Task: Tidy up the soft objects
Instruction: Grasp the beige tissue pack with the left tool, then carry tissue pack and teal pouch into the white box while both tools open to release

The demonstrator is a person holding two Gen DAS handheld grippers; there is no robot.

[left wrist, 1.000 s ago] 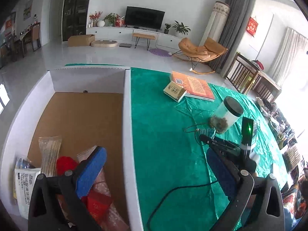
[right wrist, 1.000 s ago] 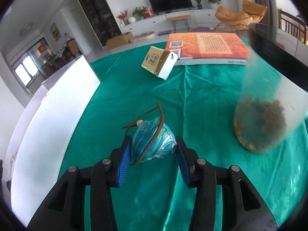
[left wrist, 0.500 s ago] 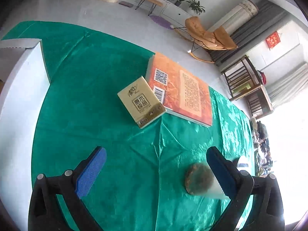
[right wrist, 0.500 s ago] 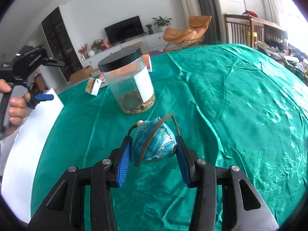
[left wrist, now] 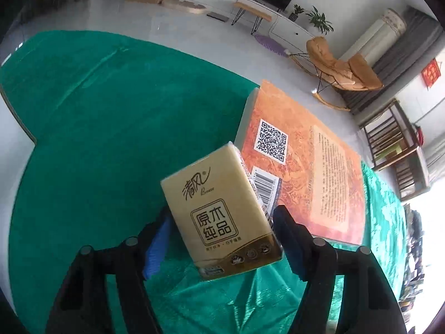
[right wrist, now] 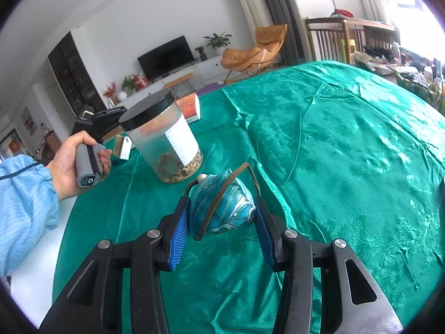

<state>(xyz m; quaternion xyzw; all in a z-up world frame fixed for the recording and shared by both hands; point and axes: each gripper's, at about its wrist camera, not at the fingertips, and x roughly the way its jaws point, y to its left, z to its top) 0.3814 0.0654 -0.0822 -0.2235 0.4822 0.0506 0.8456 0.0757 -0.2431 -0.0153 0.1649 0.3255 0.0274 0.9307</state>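
My left gripper [left wrist: 222,239] is shut on a golden-yellow tissue pack [left wrist: 219,214], which fills the space between the blue pads, tilted above the green tablecloth. In the right wrist view the tissue pack [right wrist: 123,147] and the hand holding the left gripper show at the left. My right gripper [right wrist: 221,222] is shut on a teal patterned pouch [right wrist: 222,206] with a brown cord, held just above the cloth.
An orange book [left wrist: 306,167] lies on the green tablecloth [left wrist: 97,139] just behind the tissue pack. A clear jar with a black lid [right wrist: 164,142] stands left of the pouch. The white box [right wrist: 36,278] shows at the lower left.
My left gripper has moved forward to the tissue pack and shut on it. My right gripper has kept the pouch and swung slightly, the jar now nearer on its left.
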